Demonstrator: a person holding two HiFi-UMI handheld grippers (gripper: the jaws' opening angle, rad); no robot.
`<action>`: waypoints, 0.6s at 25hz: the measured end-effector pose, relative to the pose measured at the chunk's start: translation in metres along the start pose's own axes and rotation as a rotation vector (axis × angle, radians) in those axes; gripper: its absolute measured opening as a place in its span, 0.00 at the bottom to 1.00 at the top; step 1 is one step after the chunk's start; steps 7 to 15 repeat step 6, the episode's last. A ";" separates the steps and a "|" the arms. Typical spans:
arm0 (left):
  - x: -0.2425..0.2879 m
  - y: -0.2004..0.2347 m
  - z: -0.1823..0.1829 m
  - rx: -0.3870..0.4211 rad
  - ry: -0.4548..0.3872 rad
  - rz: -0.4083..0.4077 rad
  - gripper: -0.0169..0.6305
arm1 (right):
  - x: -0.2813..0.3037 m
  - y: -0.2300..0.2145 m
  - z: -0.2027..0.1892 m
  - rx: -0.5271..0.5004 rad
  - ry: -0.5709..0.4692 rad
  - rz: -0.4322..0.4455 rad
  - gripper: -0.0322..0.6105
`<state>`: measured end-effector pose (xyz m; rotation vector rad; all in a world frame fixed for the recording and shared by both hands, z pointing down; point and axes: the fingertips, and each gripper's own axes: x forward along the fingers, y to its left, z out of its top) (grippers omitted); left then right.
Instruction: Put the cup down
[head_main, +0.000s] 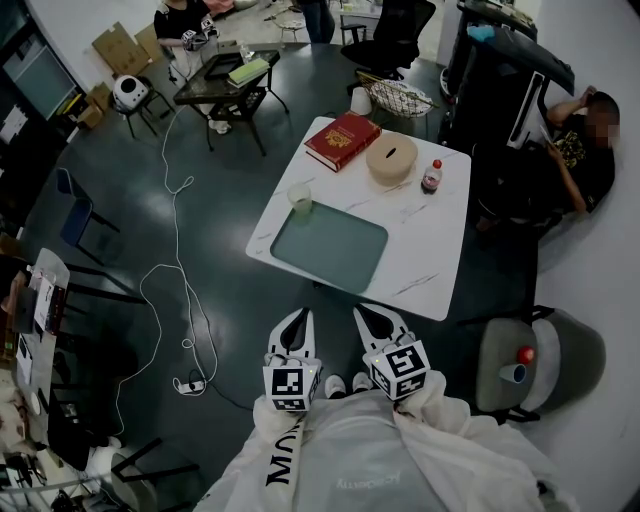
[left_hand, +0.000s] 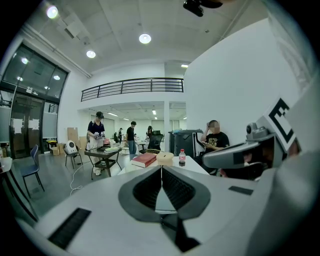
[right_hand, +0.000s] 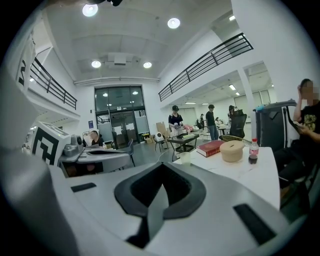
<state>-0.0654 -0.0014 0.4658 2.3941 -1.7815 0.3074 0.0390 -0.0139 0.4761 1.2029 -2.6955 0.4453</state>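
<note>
A pale translucent cup (head_main: 300, 197) stands upright on the white table (head_main: 430, 250), at the far left corner of a grey-green mat (head_main: 330, 245). In the right gripper view the cup (right_hand: 185, 158) shows just past the jaw tips, on the table's near left edge. My left gripper (head_main: 297, 318) and right gripper (head_main: 368, 315) hang side by side before the table's near edge, short of the cup. Both are shut with nothing between the jaws, as the left gripper view (left_hand: 161, 169) and the right gripper view (right_hand: 164, 165) also show.
A red book (head_main: 342, 140), a round beige lidded container (head_main: 391, 157) and a small dark bottle (head_main: 431, 177) sit at the table's far side. A chair (head_main: 540, 360) stands to the right, a cable (head_main: 170, 290) lies on the floor to the left, and a person (head_main: 580, 150) sits at far right.
</note>
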 end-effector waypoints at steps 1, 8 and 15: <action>0.000 0.000 0.000 -0.001 0.001 0.001 0.05 | 0.000 -0.001 0.000 0.002 0.003 -0.003 0.06; 0.003 0.003 -0.001 -0.009 0.010 0.011 0.05 | 0.002 -0.007 0.002 0.009 0.003 -0.009 0.06; 0.003 0.003 -0.001 -0.009 0.010 0.011 0.05 | 0.002 -0.007 0.002 0.009 0.003 -0.009 0.06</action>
